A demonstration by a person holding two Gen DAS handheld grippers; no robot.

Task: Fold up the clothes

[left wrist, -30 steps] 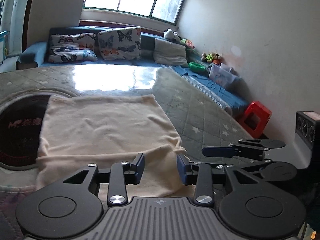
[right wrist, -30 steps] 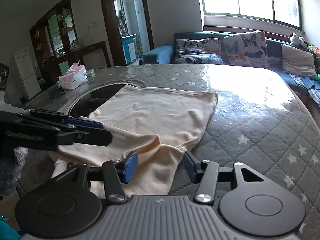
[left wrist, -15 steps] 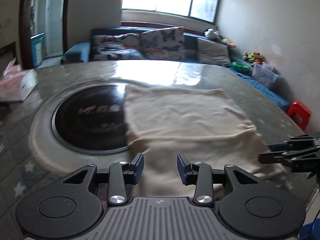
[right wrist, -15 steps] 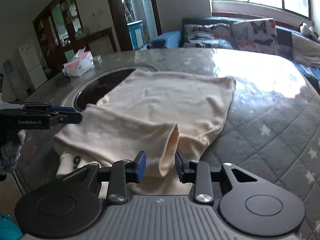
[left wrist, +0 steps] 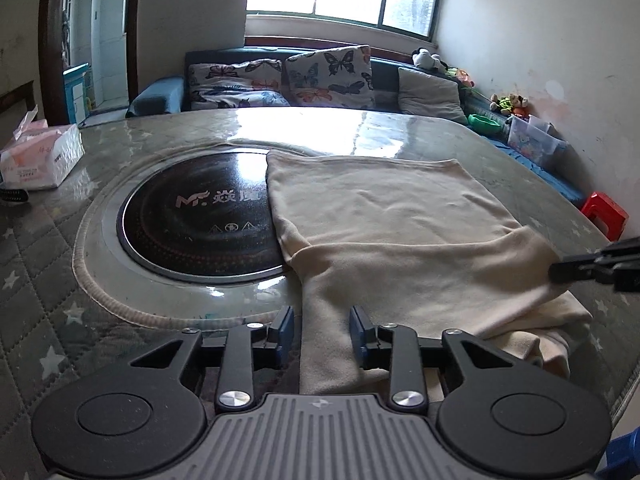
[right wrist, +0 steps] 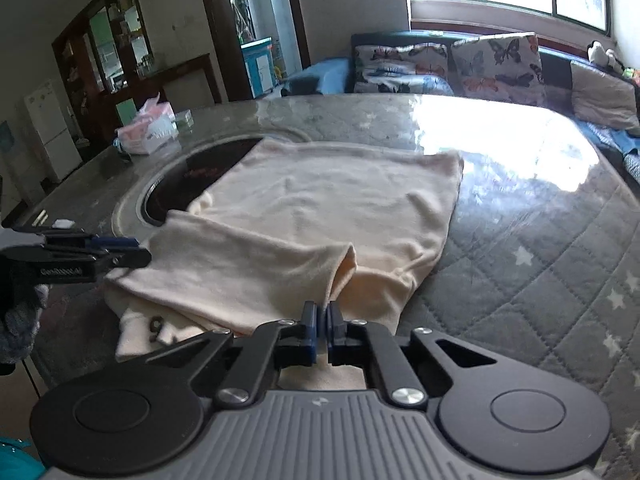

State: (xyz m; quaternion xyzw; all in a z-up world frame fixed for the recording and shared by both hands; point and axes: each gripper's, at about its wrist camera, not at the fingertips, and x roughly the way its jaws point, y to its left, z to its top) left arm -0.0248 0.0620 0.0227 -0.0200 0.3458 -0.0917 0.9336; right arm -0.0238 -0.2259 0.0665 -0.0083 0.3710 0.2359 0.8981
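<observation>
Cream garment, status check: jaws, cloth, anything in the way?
Right gripper just closed on the cream garment near edge. Left gripper open, jaws closing, straddling the cloth edge. Garment partly folded, overlapping the black cooktop. Nothing blocking.

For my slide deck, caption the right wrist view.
Right gripper shut on cream garment; left gripper nearby.

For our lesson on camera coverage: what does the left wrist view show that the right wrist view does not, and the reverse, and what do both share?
Only the left wrist view: the red stool by the wall, the toys on the bench, and the left gripper with open jaws astride the garment's near edge.

Only the right wrist view: the white fridge, the dark cabinet, and the right gripper with its jaws shut on a fold.

Both: the cream garment, the round black cooktop, the tissue pack, and the butterfly cushions.
</observation>
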